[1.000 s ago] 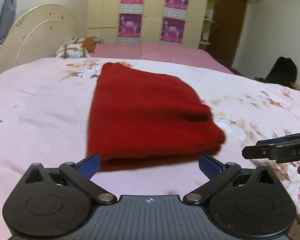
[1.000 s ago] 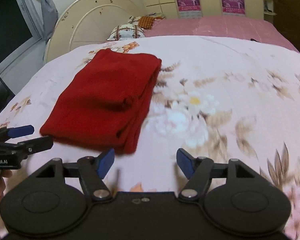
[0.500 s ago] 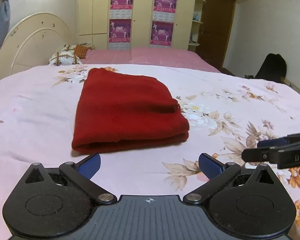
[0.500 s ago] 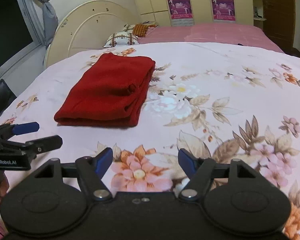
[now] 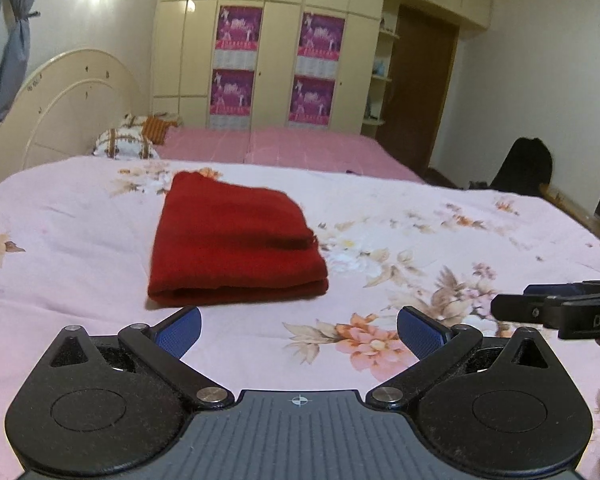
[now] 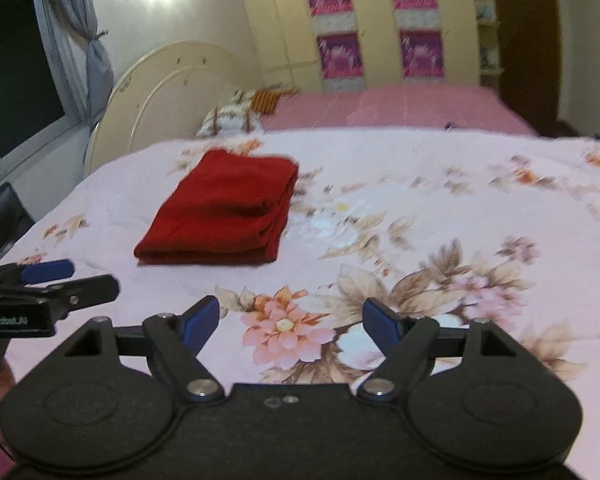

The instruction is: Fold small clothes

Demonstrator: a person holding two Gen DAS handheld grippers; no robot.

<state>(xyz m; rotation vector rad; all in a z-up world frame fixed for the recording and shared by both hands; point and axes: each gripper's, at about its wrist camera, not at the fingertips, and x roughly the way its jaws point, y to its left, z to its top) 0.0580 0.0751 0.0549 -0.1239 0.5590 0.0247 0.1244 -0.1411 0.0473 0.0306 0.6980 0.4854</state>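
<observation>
A red garment [image 5: 236, 244] lies folded into a neat rectangle on the pink floral bedspread [image 5: 440, 240]. It also shows in the right wrist view [image 6: 224, 212]. My left gripper [image 5: 299, 330] is open and empty, back from the garment's near edge. My right gripper [image 6: 291, 322] is open and empty, to the right of and behind the garment. Each gripper shows at the edge of the other's view: the right gripper [image 5: 556, 310] and the left gripper [image 6: 52, 284].
A cream headboard [image 5: 60, 108] and patterned pillows [image 5: 124, 144] are at the far left. A second pink bed [image 5: 284, 148] and wardrobes with posters [image 5: 276, 72] stand behind. A dark bag [image 5: 522, 168] sits at the right by the door.
Both grippers have pulled back and up from the folded red garment, which now lies farther away. Both stay open and empty.
</observation>
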